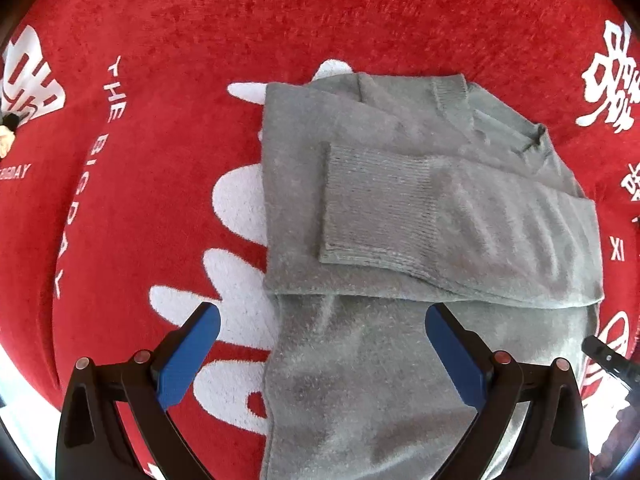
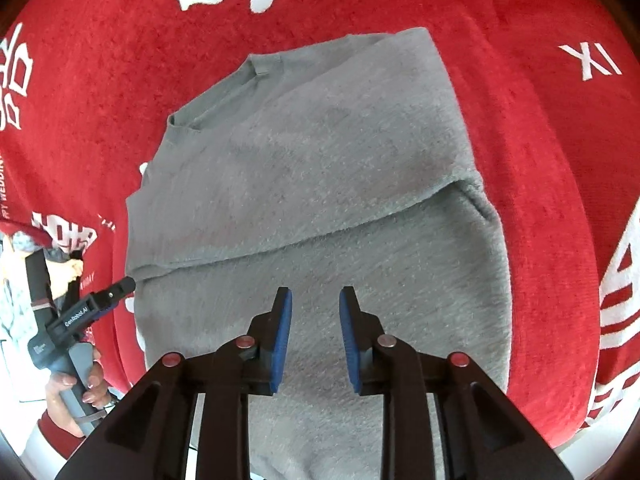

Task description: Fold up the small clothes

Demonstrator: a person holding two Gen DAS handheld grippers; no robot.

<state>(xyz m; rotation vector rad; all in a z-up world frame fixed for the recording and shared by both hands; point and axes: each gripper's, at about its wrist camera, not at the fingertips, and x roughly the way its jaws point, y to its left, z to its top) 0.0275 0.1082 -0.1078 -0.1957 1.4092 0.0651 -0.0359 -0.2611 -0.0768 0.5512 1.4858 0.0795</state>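
Bright, even light; fisheye-warped edges

A grey fuzzy sweater (image 1: 360,208) lies flat on the red cloth with white lettering (image 1: 160,20), partly folded. One long side is turned in over the body, leaving a straight edge. Its sleeve (image 1: 440,216) lies across the upper body, ribbed cuff (image 1: 372,208) on top and open end towards the folded side. A second ribbed band (image 1: 450,94) shows near the neckline (image 1: 528,136). From the right wrist view, a fold line (image 2: 304,236) crosses the sweater, upper layer over lower part.
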